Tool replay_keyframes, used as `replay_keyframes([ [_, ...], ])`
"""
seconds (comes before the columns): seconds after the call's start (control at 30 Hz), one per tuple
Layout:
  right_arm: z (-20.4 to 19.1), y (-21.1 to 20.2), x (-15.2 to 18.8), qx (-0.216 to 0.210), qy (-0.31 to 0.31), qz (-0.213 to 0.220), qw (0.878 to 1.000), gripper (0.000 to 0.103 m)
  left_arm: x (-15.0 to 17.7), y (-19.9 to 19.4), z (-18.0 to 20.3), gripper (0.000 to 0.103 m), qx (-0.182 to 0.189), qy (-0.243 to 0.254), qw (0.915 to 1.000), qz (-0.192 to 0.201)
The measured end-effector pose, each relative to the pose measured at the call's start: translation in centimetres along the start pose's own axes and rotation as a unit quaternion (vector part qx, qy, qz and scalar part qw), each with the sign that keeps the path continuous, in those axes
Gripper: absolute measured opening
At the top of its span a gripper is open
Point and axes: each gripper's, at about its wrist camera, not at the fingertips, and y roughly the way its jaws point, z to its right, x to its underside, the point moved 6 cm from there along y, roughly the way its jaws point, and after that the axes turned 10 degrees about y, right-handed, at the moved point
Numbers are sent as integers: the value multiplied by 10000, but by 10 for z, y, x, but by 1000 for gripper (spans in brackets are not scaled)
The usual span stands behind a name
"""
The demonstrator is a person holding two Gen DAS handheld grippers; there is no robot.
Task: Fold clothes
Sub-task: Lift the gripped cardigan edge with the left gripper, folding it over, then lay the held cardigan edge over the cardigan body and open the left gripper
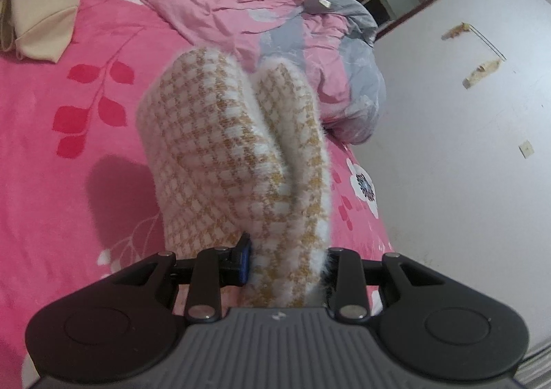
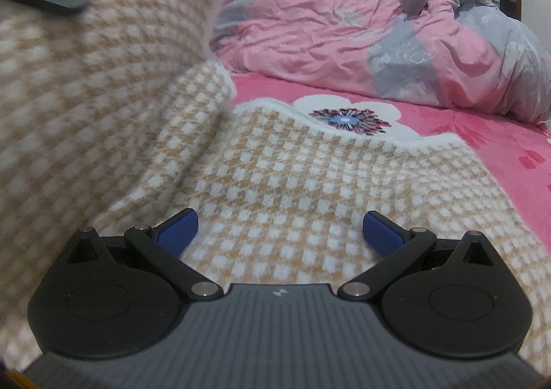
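I count one checked yellow-and-white garment [image 1: 237, 155]: my left gripper [image 1: 286, 261] is clamped on its edge, lifting a fold toward 12 o'clock. My right gripper [image 2: 279, 230] hangs spread wide, gripping nothing, over the part lying flat on the one pink bedsheet [image 2: 509, 155], with one crumpled quilt [image 2: 378, 38] at 1 o'clock.

A bed [image 1: 51, 182] is covered by a bright pink sheet printed with red leaves and white flowers. A crumpled pink-and-grey quilt [image 2: 378, 44] is heaped at its far end. A beige pillow [image 1: 44, 10] is seen near the sheet's edge. A white wall [image 1: 465, 148] is marked with scraps of old tape.
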Motion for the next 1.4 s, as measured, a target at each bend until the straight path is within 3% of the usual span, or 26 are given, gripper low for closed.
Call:
replay_keyframes([
  [0.13,1,-24,11,-114,-282,164,9994,102,-5,7,6,31,-84,-67,9999,-42],
  [0.3,-3,-33,26,125,-492,408,9979,102,-7,18,22,32,-202,96,9996,-166],
  [0.67,4,-73,61,11,-385,837,9957,102,-9,45,56,33,-298,384,9978,-454],
  [1.03,12,-76,72,-176,-259,1092,9935,102,3,114,107,43,-482,1181,9850,-1159],
  [1.27,15,-76,75,-246,-204,1160,9927,102,21,169,97,54,-96,1226,9795,-1598],
  [1.4,17,-81,76,-297,-162,1112,9932,102,28,174,89,53,355,1357,9790,-1481],
])
